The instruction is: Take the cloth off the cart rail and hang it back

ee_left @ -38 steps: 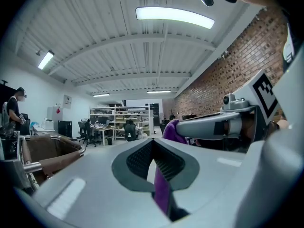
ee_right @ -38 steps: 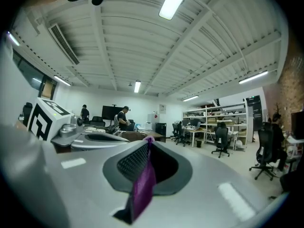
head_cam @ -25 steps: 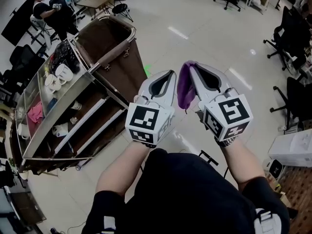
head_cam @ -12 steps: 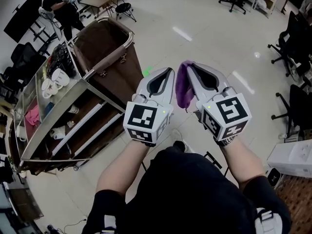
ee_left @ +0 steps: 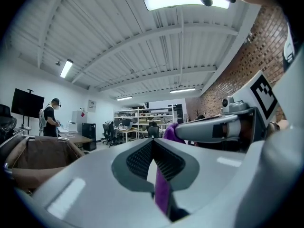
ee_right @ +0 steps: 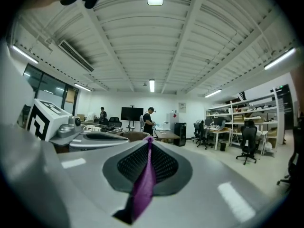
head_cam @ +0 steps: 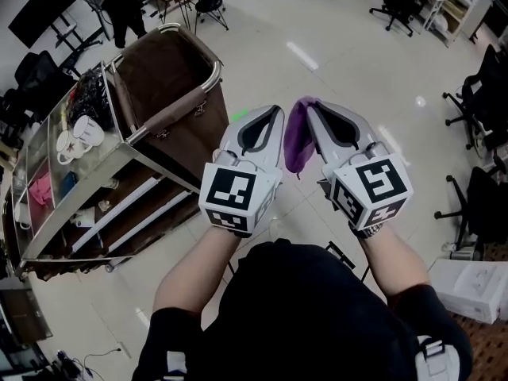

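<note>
Cloth [head_cam: 300, 137]: purple, thin, bunched into a narrow fold. Its top corner pokes out at the tip of the right gripper [head_cam: 308, 104] and the rest hangs down that gripper's inner side, between the two grippers, in the air over the floor and clear of the cart.

Right gripper view: the jaws are clamped on the cloth, which shows as a purple strip from the tip down the gap.

Left gripper [head_cam: 278, 109]: just beside the right one, jaw tips pressed together. In its view a purple strip shows lower in the gap, right of centre; I can't tell whether it is pinched there.

Markings: the left marker cube [head_cam: 232, 199] and right marker cube [head_cam: 371, 185] carry black-and-white square patterns, no words.

Farther left: cart [head_cam: 103, 205] with white mugs [head_cam: 79, 133] on top and a brown bag [head_cam: 163, 74] framed by a metal rail [head_cam: 216, 70]. The cloth is well apart from that rail.

Far wall notice [ee_right: 182, 106]: too small to read.
</note>
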